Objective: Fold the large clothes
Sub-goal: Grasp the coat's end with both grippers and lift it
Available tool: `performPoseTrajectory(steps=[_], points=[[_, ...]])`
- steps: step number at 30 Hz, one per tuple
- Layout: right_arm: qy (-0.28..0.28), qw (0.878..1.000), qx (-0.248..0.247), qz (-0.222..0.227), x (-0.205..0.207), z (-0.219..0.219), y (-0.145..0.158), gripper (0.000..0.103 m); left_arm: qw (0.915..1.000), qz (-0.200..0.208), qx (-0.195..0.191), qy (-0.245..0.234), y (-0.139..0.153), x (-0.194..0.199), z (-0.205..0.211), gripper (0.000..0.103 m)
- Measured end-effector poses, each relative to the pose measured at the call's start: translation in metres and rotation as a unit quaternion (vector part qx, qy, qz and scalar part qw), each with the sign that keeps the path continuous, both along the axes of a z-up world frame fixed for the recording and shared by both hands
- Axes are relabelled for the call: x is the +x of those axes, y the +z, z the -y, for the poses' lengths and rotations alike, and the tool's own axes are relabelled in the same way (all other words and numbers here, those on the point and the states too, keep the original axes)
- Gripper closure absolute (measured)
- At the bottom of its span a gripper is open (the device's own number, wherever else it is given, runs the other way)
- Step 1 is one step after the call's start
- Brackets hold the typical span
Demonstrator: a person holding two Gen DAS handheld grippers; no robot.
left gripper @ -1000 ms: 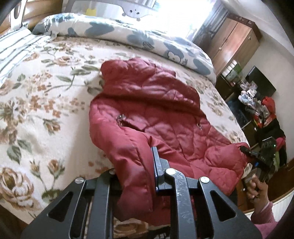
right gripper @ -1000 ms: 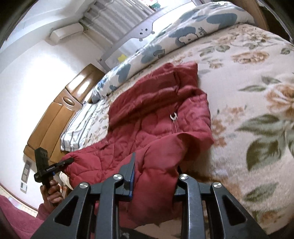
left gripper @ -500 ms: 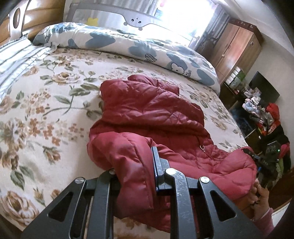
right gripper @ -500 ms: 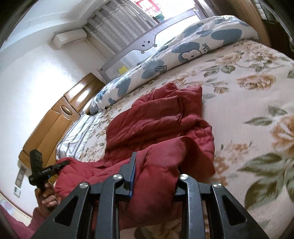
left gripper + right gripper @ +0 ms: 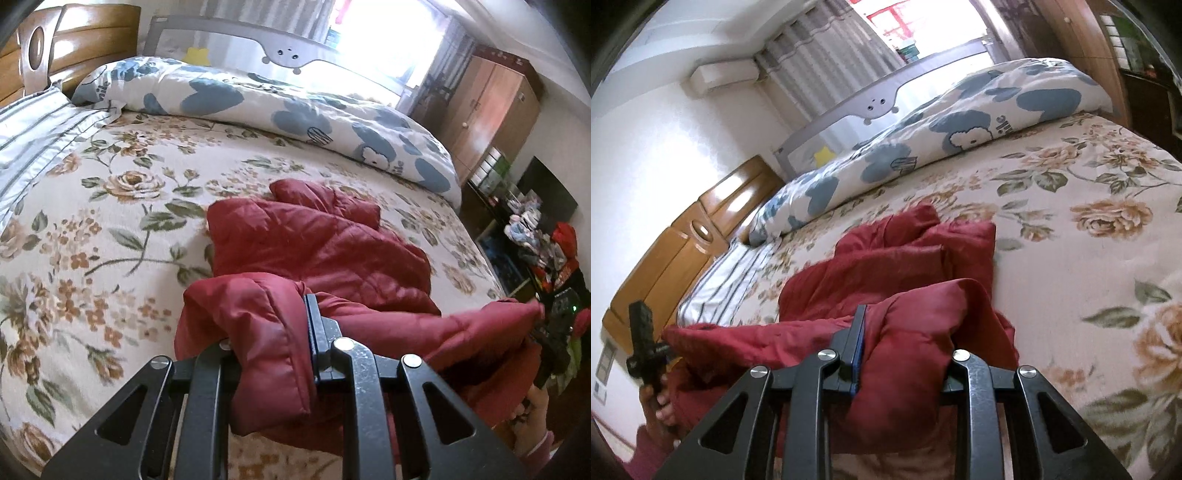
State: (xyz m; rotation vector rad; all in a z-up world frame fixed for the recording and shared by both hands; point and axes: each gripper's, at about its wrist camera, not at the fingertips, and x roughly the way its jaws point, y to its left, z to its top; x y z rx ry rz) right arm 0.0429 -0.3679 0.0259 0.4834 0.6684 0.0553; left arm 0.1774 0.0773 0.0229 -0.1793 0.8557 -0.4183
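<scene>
A red quilted jacket (image 5: pixel 317 243) lies bunched on the flowered bedspread (image 5: pixel 92 229); it also shows in the right wrist view (image 5: pixel 894 258). My left gripper (image 5: pixel 269 332) is shut on one corner of the jacket's near edge and holds it raised. My right gripper (image 5: pixel 905 332) is shut on the other corner. Each gripper shows in the other's view, the right one (image 5: pixel 554 332) at the far right, the left one (image 5: pixel 646 347) at the far left, with red cloth stretched between them.
A blue-and-white duvet (image 5: pixel 295 110) is rolled along the far side of the bed. Striped pillows (image 5: pixel 33 133) and a wooden headboard (image 5: pixel 55 44) are at the left. A wardrobe (image 5: pixel 491 114) and a cluttered shelf (image 5: pixel 535 229) stand at the right.
Both grippers have lifted the jacket's near edge and carried it forward over the rest. The jacket's spread-out body has bunched up and shortened toward the far side.
</scene>
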Motion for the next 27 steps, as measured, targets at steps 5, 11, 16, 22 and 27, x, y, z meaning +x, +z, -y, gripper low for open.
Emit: performPoseTrajectory(steps=[5, 11, 16, 22, 27], points=[[-0.016, 1.0, -0.022, 0.006, 0.028, 0.002, 0.002, 0.078, 0.9999, 0.005, 0.0, 0.011, 0.003, 0.027, 0.007, 0.087], [-0.035, 0.999, -0.037, 0.011, 0.063, 0.01, 0.005, 0.078, 0.9996, 0.011, 0.005, 0.024, 0.004, 0.062, 0.018, 0.086], [-0.062, 0.997, -0.039, 0.008, 0.09, 0.02, 0.0, 0.078, 0.9989, 0.007, 0.025, 0.04, -0.005, 0.095, 0.028, 0.086], [-0.086, 0.995, -0.045, -0.005, 0.122, 0.031, -0.015, 0.077, 0.9981, 0.007, 0.041, 0.047, -0.015, 0.13, 0.044, 0.086], [-0.098, 0.994, -0.05, -0.018, 0.152, 0.039, -0.027, 0.077, 0.9966, 0.002, 0.058, 0.058, -0.031, 0.163, 0.056, 0.086]])
